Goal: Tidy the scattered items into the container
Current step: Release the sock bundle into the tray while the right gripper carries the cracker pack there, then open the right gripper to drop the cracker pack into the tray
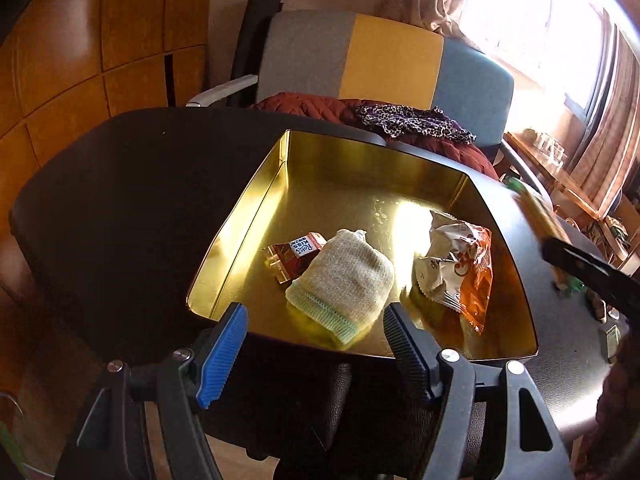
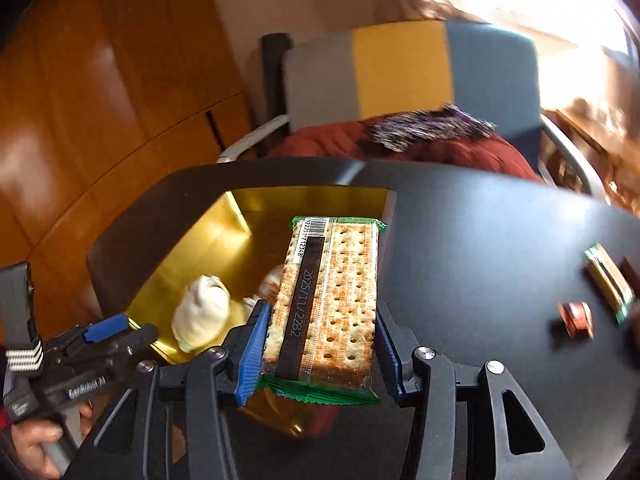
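Centre frame, right wrist view: right gripper (image 2: 320, 340) clamps cracker packet (image 2: 332, 300) over gold tin (image 2: 192, 256), poised for deposit; left gripper (image 1: 316, 332) wide, empty, beside sock (image 1: 344, 280).

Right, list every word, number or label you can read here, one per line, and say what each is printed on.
"2025/11/22B2": black strip on the cracker pack held in the right gripper.
"712348", partly cut off: barcode label at the far end of that pack.
"KISS": small brown chocolate wrapper in the gold tin; its other lettering is too small to read.
"GenRobot.AI": body of the left gripper.
Crumpled orange snack bag: print unreadable.
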A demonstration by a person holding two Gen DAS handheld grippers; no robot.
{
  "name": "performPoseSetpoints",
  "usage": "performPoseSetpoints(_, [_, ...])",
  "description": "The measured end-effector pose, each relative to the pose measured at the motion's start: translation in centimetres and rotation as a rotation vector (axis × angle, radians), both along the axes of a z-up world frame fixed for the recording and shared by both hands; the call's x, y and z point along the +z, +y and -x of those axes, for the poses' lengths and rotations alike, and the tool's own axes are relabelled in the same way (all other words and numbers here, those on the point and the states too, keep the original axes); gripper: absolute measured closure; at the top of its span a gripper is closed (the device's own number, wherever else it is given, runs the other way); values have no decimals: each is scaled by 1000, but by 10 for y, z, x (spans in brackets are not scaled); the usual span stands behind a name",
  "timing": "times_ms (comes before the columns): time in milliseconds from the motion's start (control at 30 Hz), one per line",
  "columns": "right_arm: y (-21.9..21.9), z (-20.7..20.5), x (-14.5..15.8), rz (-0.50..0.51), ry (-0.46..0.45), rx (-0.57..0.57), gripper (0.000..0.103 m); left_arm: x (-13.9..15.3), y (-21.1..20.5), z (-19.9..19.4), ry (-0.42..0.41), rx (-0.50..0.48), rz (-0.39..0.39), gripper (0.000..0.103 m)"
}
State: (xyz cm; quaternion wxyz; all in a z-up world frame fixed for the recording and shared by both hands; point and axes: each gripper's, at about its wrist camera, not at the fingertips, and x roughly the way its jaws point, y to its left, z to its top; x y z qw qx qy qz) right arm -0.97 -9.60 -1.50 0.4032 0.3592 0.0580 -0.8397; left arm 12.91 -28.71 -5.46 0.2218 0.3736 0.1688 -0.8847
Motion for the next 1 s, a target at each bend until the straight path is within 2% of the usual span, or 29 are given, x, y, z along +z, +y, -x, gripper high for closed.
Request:
performPoseSetpoints(267, [-98, -1, -20, -133, -22, 132, 53, -7, -13, -7, 2, 26, -38, 31])
performPoseSetpoints(467, [-123, 4, -43, -194, -77, 148, 52, -12, -21, -12, 2, 46, -54, 31])
performPoseSetpoints(733, [-108, 6, -40, -143, -114, 129, 52, -9, -19, -12, 11, 42, -54, 31])
performPoseSetpoints(867, [-76, 4, -30, -52, -145, 85, 49, -3, -4, -5, 10, -3, -40, 31])
performPoseSetpoints(1000, [-22, 5, -18, 21, -135, -4, 44, 2, 11, 2, 8, -47, -27, 31])
